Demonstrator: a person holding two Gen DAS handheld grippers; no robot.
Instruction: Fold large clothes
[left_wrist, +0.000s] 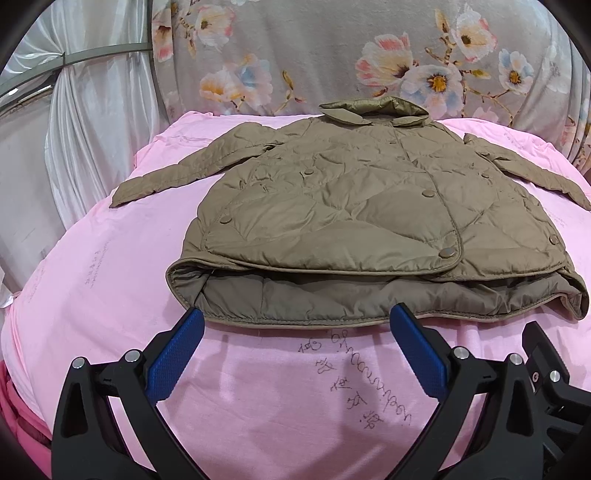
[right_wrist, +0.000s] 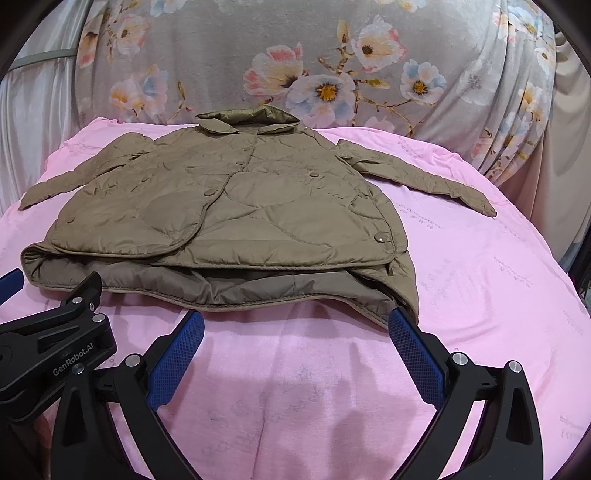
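**Olive quilted jacket laid flat on pink sheet, both grippers spread at its hem**

Olive-brown and diamond-quilted, a snap-buttoned padded jacket (left_wrist: 369, 199) is seen spread front-up on a pink cotton bed sheet (left_wrist: 110, 288), its collar (left_wrist: 373, 109) turned toward a grey floral-print drape (left_wrist: 332, 48) hung behind. Both sleeves are stretched outward across the sheet, and the front panels are overlapped, with the lining exposed along the lower hem. The left gripper (left_wrist: 295, 319), black-framed with blue textured pads (left_wrist: 173, 354), is held just at the hem's near edge, its fingers wide apart and closed on nothing. The right gripper (right_wrist: 295, 319) is positioned likewise at the hem's right corner, fingers equally parted, its right pad (right_wrist: 413, 350) just beside the fabric. Handwritten ink marks (left_wrist: 354, 373) are visible on the sheet between the left gripper's fingers. White pleated curtains (left_wrist: 74, 122) are glimpsed at far left.
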